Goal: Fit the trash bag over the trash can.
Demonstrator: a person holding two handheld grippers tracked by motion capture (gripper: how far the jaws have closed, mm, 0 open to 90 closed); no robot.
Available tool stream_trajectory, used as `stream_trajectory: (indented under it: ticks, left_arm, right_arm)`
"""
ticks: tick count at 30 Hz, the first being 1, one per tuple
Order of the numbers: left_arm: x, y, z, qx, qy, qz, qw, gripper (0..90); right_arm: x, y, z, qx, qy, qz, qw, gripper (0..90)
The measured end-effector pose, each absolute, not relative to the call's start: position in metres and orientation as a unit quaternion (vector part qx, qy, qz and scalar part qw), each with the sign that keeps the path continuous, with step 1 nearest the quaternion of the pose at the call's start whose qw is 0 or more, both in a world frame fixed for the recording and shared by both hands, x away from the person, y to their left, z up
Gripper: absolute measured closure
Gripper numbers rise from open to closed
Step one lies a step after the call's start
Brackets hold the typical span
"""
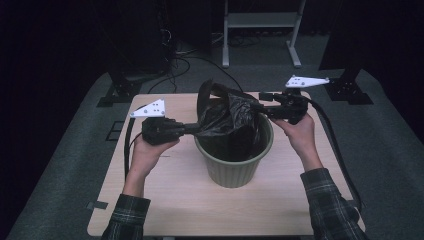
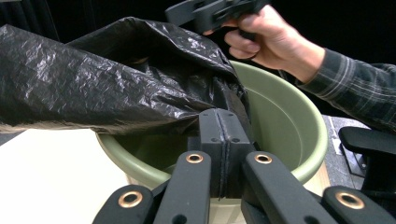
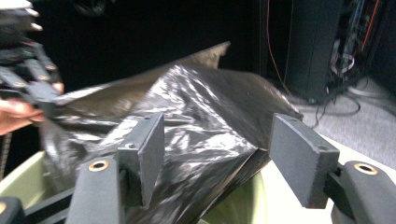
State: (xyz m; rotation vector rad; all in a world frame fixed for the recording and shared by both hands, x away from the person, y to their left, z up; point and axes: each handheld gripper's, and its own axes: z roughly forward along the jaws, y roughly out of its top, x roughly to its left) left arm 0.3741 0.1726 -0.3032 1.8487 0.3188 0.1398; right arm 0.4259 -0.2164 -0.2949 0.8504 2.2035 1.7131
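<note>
A pale green plastic bin [image 1: 234,167] stands in the middle of the wooden table [image 1: 165,200]. A crumpled black plastic bag [image 1: 225,117] lies over its mouth and rises above the rim. My left gripper [image 1: 192,129] comes in from the left and is shut on the bag's edge; in the left gripper view its jaws [image 2: 223,123] meet on the black film above the bin's rim [image 2: 285,116]. My right gripper [image 1: 260,107] is at the bin's far right rim. In the right gripper view it [image 3: 217,154] stands open, with the bag [image 3: 196,107] between the pads and untouched.
The table's bare top lies around the bin on all sides. Beyond its far edge are a dark floor, cables [image 1: 175,65] and a white metal stand [image 1: 260,30]. Black stand feet [image 1: 117,92] sit at both far corners.
</note>
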Motion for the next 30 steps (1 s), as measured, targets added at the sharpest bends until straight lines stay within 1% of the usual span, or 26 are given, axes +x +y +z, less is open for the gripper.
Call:
stream_trajectory:
  ticks: [1,2,4,5,6,7,11,19,24,30]
  left_arm:
    - [0.374,0.172,-0.303,0.793,0.136,0.060,0.590,89.4]
    - [0.374,0.172,-0.303,0.793,0.135,0.059,0.590,89.4]
    - [0.374,0.172,-0.303,0.794,0.136,0.060,0.590,89.4]
    - [0.374,0.172,-0.303,0.795,0.136,0.060,0.588,89.5]
    - [0.374,0.173,-0.303,0.796,0.137,0.062,0.586,89.5]
    - [0.373,0.174,-0.303,0.798,0.137,0.064,0.583,89.5]
    - [0.370,0.183,-0.302,0.801,0.143,0.067,0.578,89.5]
    - [0.360,0.201,-0.300,0.807,0.151,0.079,0.565,89.5]
    - [0.352,0.203,-0.303,0.813,0.147,0.079,0.558,89.5]
    - [0.347,0.203,-0.311,0.821,0.146,0.069,0.547,89.4]
  right_arm:
    - [0.428,-0.214,-0.297,0.292,0.753,0.579,0.110,36.9]
    - [0.432,-0.212,-0.299,0.292,0.756,0.576,0.107,44.1]
    - [0.433,-0.209,-0.303,0.285,0.763,0.572,0.097,67.7]
    - [0.431,-0.207,-0.304,0.280,0.768,0.566,0.107,78.7]
    - [0.429,-0.206,-0.304,0.275,0.774,0.559,0.114,86.1]
    - [0.426,-0.205,-0.304,0.273,0.778,0.553,0.121,89.4]
    - [0.412,-0.216,-0.299,0.263,0.783,0.548,0.134,90.0]
    - [0.373,-0.258,-0.292,0.254,0.782,0.544,0.166,90.0]
    - [0.356,-0.286,-0.306,0.274,0.787,0.523,0.181,90.0]
    - [0.348,-0.308,-0.330,0.298,0.789,0.512,0.163,90.0]
